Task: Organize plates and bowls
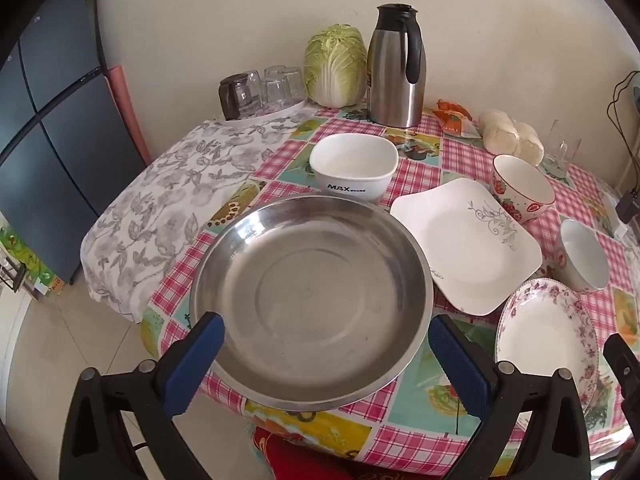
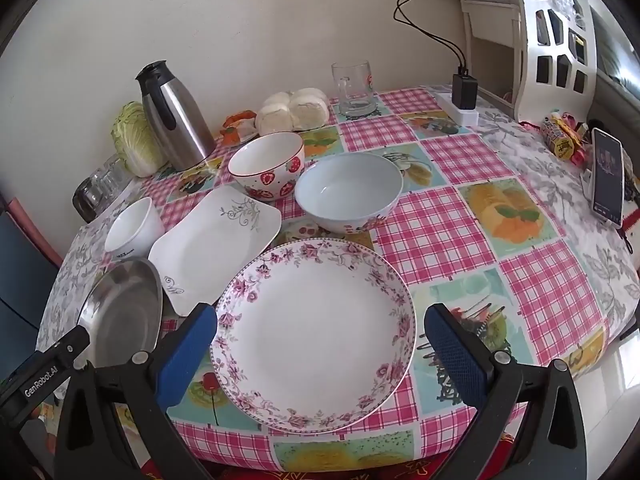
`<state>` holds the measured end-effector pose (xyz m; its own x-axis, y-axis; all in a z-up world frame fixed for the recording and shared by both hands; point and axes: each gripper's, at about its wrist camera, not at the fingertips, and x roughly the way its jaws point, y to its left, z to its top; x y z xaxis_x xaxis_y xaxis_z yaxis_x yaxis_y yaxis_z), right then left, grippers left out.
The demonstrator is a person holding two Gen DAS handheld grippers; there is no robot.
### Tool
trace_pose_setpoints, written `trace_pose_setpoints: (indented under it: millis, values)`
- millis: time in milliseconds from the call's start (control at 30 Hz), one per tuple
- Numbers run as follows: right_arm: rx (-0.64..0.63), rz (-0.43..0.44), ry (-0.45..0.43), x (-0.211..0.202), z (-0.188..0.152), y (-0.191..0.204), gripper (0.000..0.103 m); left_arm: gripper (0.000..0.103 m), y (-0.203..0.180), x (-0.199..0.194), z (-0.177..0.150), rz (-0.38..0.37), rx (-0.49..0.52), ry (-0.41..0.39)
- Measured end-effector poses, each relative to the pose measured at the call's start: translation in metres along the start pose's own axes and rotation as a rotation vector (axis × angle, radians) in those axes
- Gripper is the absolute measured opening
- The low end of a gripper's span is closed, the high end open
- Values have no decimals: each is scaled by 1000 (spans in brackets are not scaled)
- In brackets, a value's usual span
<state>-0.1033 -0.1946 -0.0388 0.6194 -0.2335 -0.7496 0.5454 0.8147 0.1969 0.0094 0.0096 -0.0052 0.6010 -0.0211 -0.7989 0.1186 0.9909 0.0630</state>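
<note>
A round steel plate (image 1: 308, 300) lies at the table's near edge; my left gripper (image 1: 326, 356) is open, its blue fingers either side of the plate's near rim, above it. A floral round plate (image 2: 316, 332) lies in front of my open right gripper (image 2: 320, 348), fingers flanking it. A white square plate (image 1: 468, 240) (image 2: 216, 240) sits between them, further back. Behind stand a white square bowl (image 1: 354, 168) (image 2: 134, 226), a strawberry bowl (image 1: 520, 188) (image 2: 268, 164) and a pale blue bowl (image 1: 582, 254) (image 2: 350, 192).
At the back are a steel thermos jug (image 1: 396, 68), a cabbage (image 1: 336, 66), a tray of glasses (image 1: 260, 92), buns (image 2: 292, 112) and a glass mug (image 2: 354, 88). A phone (image 2: 608, 176) and power strip (image 2: 460, 108) sit at the right.
</note>
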Motion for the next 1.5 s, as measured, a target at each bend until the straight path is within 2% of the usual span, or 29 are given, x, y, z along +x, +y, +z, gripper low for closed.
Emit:
trace_pose_setpoints:
  millis: [733,1500]
  values:
    - [-9,2,-7,-4,2,1,103,103,-2,0,-3,40,49,-13]
    - [-6,-9,-15,-6,4,1,103,103,-4,2,-4,46,57,-11]
